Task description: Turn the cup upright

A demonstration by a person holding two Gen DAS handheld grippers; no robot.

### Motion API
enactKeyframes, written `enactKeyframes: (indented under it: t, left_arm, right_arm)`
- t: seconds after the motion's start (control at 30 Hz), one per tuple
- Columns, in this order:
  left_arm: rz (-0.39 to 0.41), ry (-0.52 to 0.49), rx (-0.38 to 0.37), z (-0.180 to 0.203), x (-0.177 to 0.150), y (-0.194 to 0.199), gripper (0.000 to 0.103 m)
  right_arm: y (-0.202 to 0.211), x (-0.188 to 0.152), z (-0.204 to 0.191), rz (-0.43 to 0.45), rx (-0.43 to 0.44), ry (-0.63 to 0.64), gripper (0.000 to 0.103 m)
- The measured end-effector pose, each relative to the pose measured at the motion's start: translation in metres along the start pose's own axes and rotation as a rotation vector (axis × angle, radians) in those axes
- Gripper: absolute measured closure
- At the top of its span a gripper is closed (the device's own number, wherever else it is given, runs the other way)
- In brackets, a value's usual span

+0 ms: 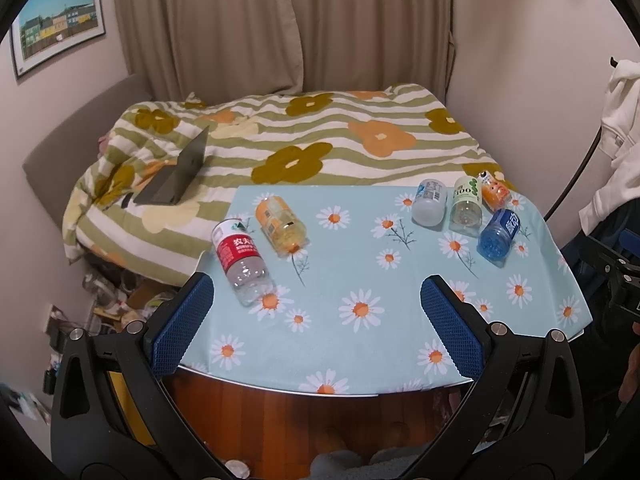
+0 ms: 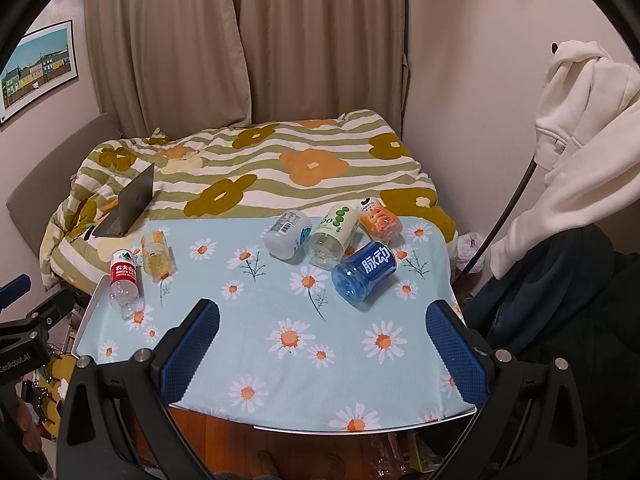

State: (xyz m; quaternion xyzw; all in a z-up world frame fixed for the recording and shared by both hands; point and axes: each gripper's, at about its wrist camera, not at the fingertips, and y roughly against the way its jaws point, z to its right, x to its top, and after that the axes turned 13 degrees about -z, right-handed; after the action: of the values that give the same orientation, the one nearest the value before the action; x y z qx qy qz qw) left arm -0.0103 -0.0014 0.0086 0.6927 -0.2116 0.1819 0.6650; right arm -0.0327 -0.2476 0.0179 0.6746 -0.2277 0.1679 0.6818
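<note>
Several cut-off bottle cups lie on their sides on the daisy tablecloth (image 1: 360, 344). At the left lie a red-label clear one (image 1: 240, 258) (image 2: 124, 280) and a yellow one (image 1: 280, 222) (image 2: 158, 256). At the right lie a white one (image 1: 430, 202) (image 2: 288, 234), a green-dotted one (image 1: 466, 204) (image 2: 332, 236), a small orange one (image 1: 495, 192) (image 2: 379, 219) and a blue one (image 1: 498, 234) (image 2: 364, 274). My left gripper (image 1: 316, 300) is open and empty above the table's near edge. My right gripper (image 2: 324, 328) is open and empty, just short of the blue cup.
A bed with a flowered striped quilt (image 1: 304, 136) lies behind the table, with an open laptop (image 1: 176, 176) on it. Curtains (image 1: 280, 20) hang behind. A white hoodie (image 2: 580, 152) hangs at the right. Clutter (image 1: 120, 300) lies on the floor at the left.
</note>
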Motion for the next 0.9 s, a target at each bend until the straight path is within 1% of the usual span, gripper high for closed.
enactKeyframes:
  t: [0.9]
  left_arm:
    - [0.002,0.001,0.001,-0.0021,0.0002,0.001,0.0]
  right_arm:
    - [-0.001,0.0012,-0.0005,0.005,0.007,0.001,0.0]
